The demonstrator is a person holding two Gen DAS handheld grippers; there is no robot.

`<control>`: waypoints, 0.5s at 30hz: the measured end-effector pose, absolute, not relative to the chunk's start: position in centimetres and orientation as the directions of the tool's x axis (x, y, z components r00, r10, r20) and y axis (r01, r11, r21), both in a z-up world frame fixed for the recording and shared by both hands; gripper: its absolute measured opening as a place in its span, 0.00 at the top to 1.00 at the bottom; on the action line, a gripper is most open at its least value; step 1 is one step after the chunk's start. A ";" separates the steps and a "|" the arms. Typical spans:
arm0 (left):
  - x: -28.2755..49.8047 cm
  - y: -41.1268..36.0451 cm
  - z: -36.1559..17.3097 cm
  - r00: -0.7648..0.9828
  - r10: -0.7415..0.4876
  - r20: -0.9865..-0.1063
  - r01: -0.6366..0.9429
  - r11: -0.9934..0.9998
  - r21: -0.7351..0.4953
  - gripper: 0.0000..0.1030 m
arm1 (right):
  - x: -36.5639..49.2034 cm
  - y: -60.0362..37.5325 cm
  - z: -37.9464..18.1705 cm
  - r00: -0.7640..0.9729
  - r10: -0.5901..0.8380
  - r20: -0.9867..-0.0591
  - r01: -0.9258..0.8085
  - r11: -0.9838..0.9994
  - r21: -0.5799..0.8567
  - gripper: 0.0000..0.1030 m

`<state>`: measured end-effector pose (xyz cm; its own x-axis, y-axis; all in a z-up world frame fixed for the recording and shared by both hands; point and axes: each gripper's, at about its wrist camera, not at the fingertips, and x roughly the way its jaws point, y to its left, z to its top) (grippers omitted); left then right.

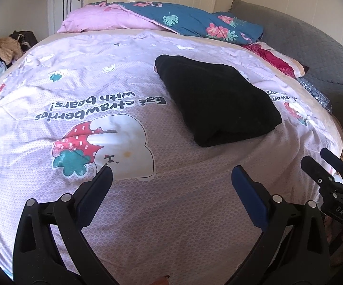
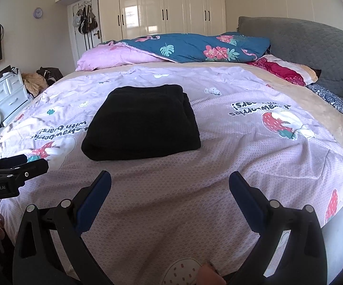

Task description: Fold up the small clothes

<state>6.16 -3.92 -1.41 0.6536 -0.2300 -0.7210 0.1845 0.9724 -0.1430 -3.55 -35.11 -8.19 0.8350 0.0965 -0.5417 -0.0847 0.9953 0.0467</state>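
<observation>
Lying folded on the bed, black garment looks soft, thick, light. Left claw and right claw gape wide, empty; pinch its near folded edge.

Bed cover: pale lilac, printed with strawberries, bears and upside-down lettering; lies wrinkled across the whole bed. Rolled duvet: teal with pink flowers and leaves on one face, pink on the other; sits along the far edge. Red-patterned pillow lies at the far right, against the grey quilted headboard. Cream wardrobe with dark handles stands behind the bed. Bags hang on a door at left. White drawer unit stands left of the bed; round clock on the wall above.
</observation>
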 end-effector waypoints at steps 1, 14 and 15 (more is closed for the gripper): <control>6.1 -3.9 -1.4 0.654 -0.230 -0.721 0.184 0.972 -0.143 0.09 | -3.5 -35.1 -8.2 0.834 0.098 -0.543 -0.086 0.995 0.048 0.04; 6.1 -3.9 -1.4 0.655 -0.218 -0.724 0.179 0.975 -0.132 0.09 | -3.5 -35.1 -8.3 0.833 0.097 -0.545 -0.082 0.995 0.050 0.04; 6.1 -3.9 -1.4 0.655 -0.218 -0.724 0.178 0.975 -0.132 0.09 | -3.5 -35.1 -8.3 0.832 0.096 -0.546 -0.082 0.995 0.051 0.04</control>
<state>6.10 -3.89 -1.44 0.6546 -0.2178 -0.7239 0.1783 0.9751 -0.1321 -3.49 -35.10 -8.28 0.8324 0.0965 -0.5457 -0.0822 0.9953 0.0506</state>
